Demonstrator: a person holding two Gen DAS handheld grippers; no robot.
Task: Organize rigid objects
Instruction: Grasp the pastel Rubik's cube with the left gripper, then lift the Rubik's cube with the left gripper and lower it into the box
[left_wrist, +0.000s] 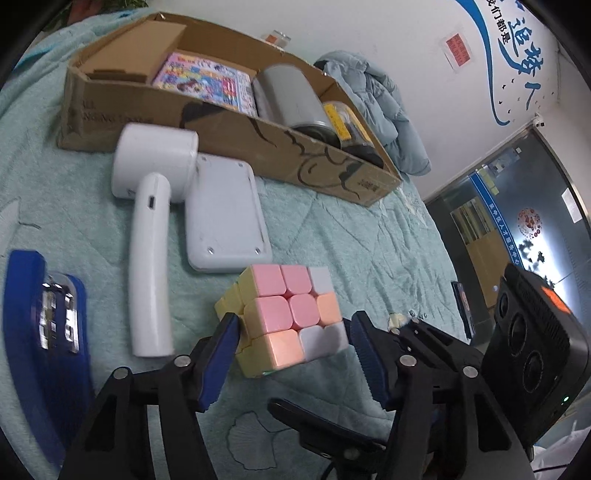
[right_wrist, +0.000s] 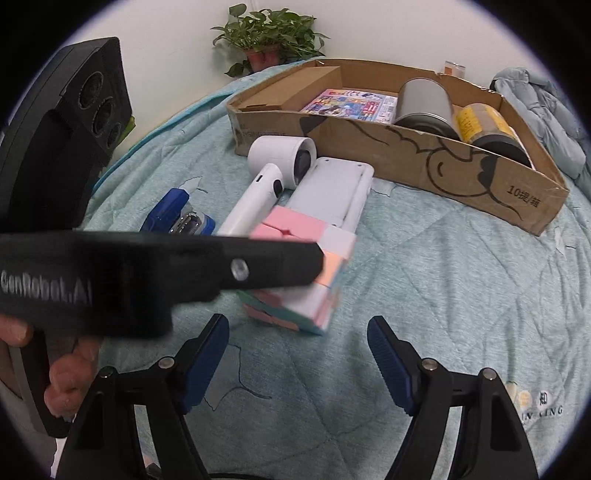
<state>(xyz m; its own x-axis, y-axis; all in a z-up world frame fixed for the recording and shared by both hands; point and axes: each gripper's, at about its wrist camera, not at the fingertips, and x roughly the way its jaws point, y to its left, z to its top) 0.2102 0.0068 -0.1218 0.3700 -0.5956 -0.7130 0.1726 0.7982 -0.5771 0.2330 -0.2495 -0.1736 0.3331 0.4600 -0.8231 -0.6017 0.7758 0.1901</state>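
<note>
With its spread fingers straddling the cube (left_wrist: 286, 317), the left gripper (left_wrist: 291, 354) must next clench, then lift toward the box (left_wrist: 229, 129); the right gripper (right_wrist: 297, 354) hangs released.

Black jaws, blue ribbed pads (left_wrist: 218, 363), silver screws.

cube (left_wrist: 290, 317): matt plastic | box (left_wrist: 258, 147): cardboard | bedspread (left_wrist: 351, 236): quilted cloth

Even indoor light, fisheye warp, blurred foreground
</note>
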